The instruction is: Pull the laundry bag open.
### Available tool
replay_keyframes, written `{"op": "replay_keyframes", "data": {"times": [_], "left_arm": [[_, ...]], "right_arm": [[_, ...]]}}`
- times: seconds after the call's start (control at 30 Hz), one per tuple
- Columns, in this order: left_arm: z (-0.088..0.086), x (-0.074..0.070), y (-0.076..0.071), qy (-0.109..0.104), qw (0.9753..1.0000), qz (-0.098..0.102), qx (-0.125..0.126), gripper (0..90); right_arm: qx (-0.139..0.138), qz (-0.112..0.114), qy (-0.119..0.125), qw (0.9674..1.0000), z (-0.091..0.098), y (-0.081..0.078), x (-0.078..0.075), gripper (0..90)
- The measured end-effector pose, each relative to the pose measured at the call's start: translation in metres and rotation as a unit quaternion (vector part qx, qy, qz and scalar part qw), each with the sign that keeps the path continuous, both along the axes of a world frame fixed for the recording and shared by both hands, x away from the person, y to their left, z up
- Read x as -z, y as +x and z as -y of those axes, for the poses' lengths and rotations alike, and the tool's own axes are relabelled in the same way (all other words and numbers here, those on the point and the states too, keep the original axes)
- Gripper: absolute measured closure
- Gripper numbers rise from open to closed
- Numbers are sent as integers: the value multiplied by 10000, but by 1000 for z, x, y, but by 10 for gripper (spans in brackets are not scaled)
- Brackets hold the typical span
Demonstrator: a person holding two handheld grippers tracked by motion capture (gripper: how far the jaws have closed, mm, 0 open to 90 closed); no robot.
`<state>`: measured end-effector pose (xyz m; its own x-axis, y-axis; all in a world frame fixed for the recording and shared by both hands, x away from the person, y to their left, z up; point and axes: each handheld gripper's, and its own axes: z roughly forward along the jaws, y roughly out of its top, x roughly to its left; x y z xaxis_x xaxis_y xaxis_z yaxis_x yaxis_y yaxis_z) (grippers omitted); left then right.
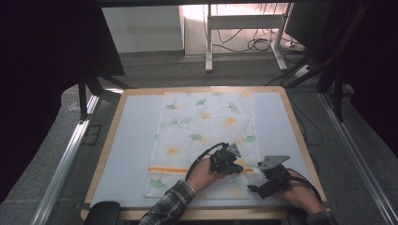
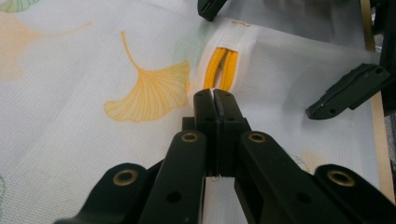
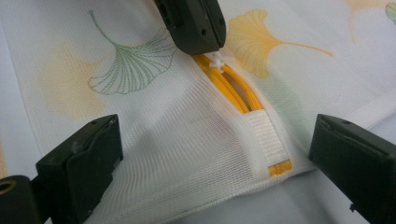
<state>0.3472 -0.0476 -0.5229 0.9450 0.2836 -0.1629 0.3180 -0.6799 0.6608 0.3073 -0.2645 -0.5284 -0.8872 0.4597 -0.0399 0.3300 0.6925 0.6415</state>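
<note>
Pale blue bench (image 1: 131, 154) carries a white mesh laundry bag printed with ginkgo leaves (image 1: 206, 122), its orange zipper (image 3: 229, 86) running crosswise near the person's edge. The left claw (image 2: 214, 95) is clenched on the white zipper pull (image 3: 217, 59); the right claw (image 3: 215, 154) stands released, straddling the bag's webbing end tab (image 3: 268, 140). The track's long closed run stretches left from the left claw.
</note>
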Motion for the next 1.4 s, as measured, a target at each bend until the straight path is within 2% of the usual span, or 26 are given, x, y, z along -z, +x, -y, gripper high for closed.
{"op": "replay_keyframes", "data": {"times": [0.07, 0.5, 1.4], "left_arm": [[-1, 0, 0, 53, 10000, 37, 40, 900], [-5, 0, -1, 14, 10000, 18, 9, 900], [-24, -3, -5, 108, 9999, 28, -79, 900]], "right_arm": [[4, -1, -1, 10000, 0, 0, 0, 28], [11, 9, 15, 10000, 0, 0, 0, 30], [34, 18, 36, 10000, 0, 0, 0, 34]]}}
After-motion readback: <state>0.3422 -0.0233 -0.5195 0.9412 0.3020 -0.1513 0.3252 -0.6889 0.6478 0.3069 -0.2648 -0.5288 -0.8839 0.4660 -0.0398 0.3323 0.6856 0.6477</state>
